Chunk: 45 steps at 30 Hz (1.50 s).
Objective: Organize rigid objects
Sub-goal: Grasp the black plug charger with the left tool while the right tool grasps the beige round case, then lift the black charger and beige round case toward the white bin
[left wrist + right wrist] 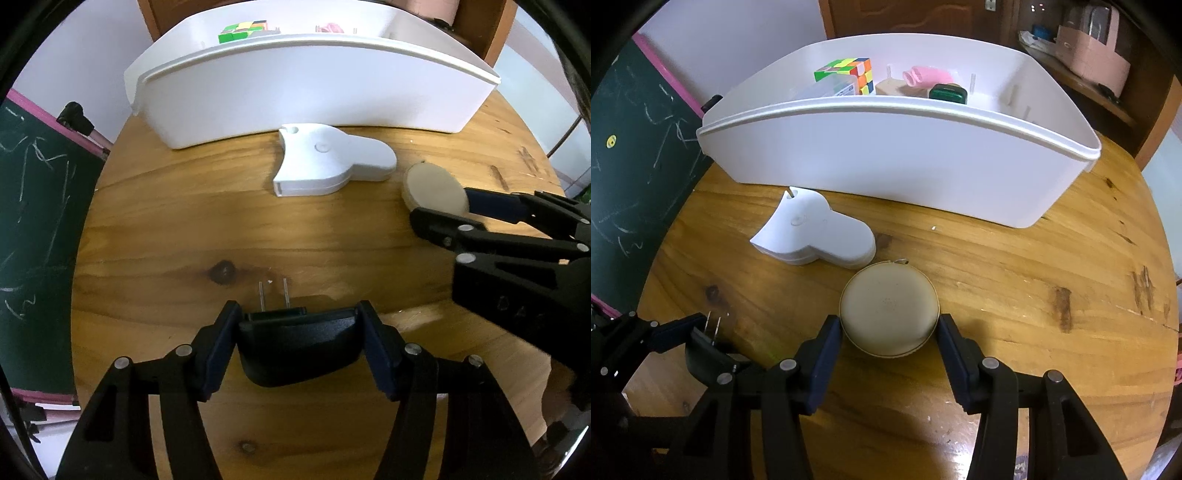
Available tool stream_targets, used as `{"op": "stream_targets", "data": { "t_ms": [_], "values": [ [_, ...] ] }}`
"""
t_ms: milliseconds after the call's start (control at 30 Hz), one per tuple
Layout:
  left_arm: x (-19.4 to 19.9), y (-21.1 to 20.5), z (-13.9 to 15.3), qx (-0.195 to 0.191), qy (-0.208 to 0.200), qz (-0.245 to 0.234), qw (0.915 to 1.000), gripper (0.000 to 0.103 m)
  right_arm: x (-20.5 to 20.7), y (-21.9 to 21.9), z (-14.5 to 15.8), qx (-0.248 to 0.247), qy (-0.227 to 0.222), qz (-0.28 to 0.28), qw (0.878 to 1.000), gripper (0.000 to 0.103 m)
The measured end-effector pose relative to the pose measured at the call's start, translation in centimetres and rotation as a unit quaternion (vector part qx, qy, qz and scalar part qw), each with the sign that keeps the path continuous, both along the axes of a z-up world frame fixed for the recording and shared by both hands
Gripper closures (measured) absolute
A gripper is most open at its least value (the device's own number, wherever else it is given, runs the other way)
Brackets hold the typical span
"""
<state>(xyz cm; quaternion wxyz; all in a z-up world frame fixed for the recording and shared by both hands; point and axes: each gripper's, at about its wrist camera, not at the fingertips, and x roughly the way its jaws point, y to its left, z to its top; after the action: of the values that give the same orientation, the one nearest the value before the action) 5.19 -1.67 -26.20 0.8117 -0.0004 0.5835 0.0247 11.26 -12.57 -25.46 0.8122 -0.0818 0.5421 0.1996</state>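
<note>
1. Now the left gripper [298, 345] has its pads on both flanks of a black plug adapter [295, 347] that lies on the wooden table [166, 236]; the jaws stand about half open around it, and the adapter's two prongs point away, towards the white bin [295, 96].
2. The right gripper [889, 341] is closed on a round beige case [889, 308], one pad at each side of its rim; the case also rests on the table.
3. Both things lie directly between their own fingers, and the bin stands straight ahead of both, beyond a white flat gadget [812, 236]. The coming move looks like a lift up and forward over the near wall.
4. Inside the bin already sit a puzzle cube [849, 74], a pink roll [925, 76] and a green box [948, 92].
</note>
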Motion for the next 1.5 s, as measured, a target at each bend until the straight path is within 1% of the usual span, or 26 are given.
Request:
{"op": "stream_targets", "data": {
  "t_ms": [133, 333, 533, 633, 867, 1067, 1300, 1433, 1500],
  "values": [
    [-0.1, 0.5, 0.5, -0.002, -0.003, 0.007, 1.0, 0.036, -0.2, -0.3, 0.5, 0.004, -0.003, -0.002, 1.0, 0.05],
    [0.1, 1.5, 2.8, -0.005, -0.02, 0.014, 0.9997, 0.036, -0.5, -1.0, 1.8, 0.017, -0.006, -0.009, 1.0, 0.05],
    [0.5, 2.6, 6.3, -0.008, -0.042, 0.019, 0.9989, 0.036, -0.7, -1.7, 3.8, 0.032, -0.013, -0.017, 0.999, 0.05],
    [0.6, 2.3, 8.1, -0.005, -0.049, 0.021, 0.9986, 0.036, -0.7, -2.3, 5.0, 0.041, -0.017, -0.024, 0.999, 0.05],
    [1.5, 4.1, 12.1, -0.017, -0.075, 0.029, 0.9966, 0.036, -1.2, -3.4, 8.1, 0.055, -0.032, -0.032, 0.997, 0.05],
    [2.4, 5.3, 15.1, -0.018, -0.096, 0.032, 0.9947, 0.036, -1.3, -4.6, 10.3, 0.068, -0.044, -0.045, 0.996, 0.05],
    [4.4, 6.6, 18.3, -0.017, -0.121, 0.033, 0.992, 0.036, -0.6, -5.8, 12.7, 0.08, -0.061, -0.065, 0.993, 0.05],
    [5.9, 7.4, 20.2, -0.012, -0.136, 0.032, 0.9901, 0.036, 0.1, -6.3, 14.5, 0.082, -0.078, -0.074, 0.991, 0.05],
    [6.6, 7.8, 20.9, -0.016, -0.139, 0.032, 0.9896, 0.036, 0.7, -6.5, 15.5, 0.083, -0.088, -0.077, 0.99, 0.05]
  ]
}}
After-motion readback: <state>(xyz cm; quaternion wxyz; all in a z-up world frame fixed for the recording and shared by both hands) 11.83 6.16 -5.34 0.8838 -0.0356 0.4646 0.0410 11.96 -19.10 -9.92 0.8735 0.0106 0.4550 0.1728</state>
